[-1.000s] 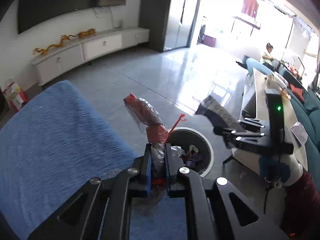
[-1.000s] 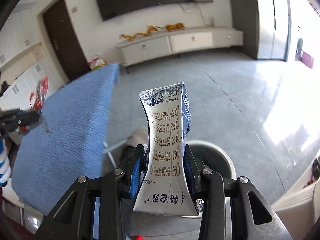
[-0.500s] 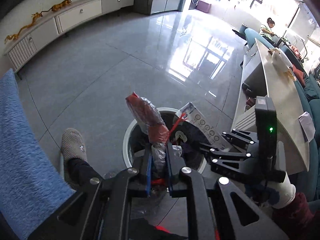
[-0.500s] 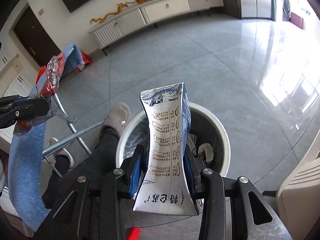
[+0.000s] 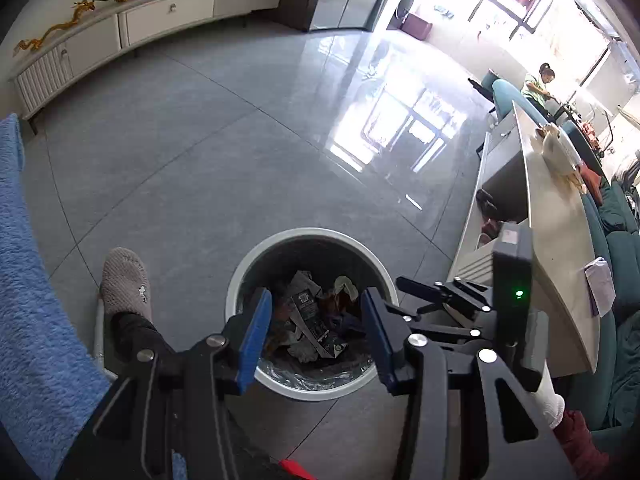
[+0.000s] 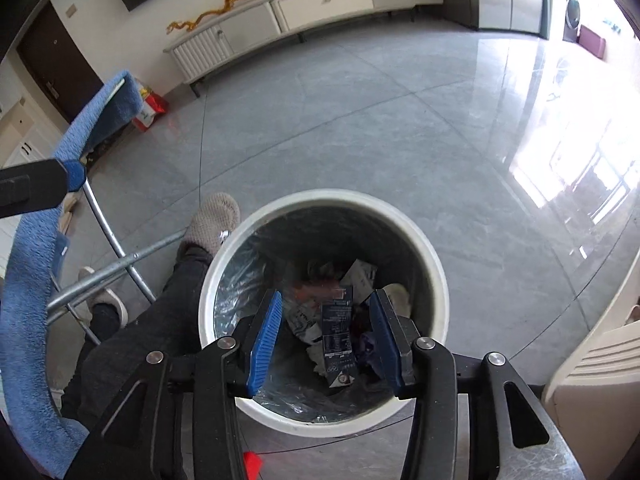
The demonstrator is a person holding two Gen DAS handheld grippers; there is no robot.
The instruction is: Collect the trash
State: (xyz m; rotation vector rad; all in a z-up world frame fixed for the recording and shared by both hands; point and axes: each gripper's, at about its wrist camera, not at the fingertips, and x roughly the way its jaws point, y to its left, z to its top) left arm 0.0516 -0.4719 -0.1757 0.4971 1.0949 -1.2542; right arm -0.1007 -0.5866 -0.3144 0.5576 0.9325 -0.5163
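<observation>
A white round trash bin (image 5: 256, 268) (image 6: 424, 240) stands on the grey tiled floor, lined with clear plastic and holding several pieces of trash. A blue-and-white milk carton (image 6: 338, 336) (image 5: 314, 322) lies inside it among crumpled wrappers. My left gripper (image 5: 316, 330) is open and empty above the bin. My right gripper (image 6: 326, 332) is open and empty, directly over the bin mouth. The right gripper's body (image 5: 468, 312) shows at the right of the left wrist view. One left finger (image 6: 40, 184) shows at the left edge of the right wrist view.
A blue towel-covered table (image 5: 28, 320) (image 6: 24, 320) on metal legs (image 6: 120, 264) stands left of the bin. The person's slippered foot (image 5: 124, 280) (image 6: 212, 220) is beside the bin. A white cabinet (image 6: 312, 4) lines the far wall. A long counter (image 5: 556, 240) is at the right.
Both grippers have opened over the bin. The red plastic wrapper has left the left gripper and the milk carton has left the right one; the carton now lies in the bin.
</observation>
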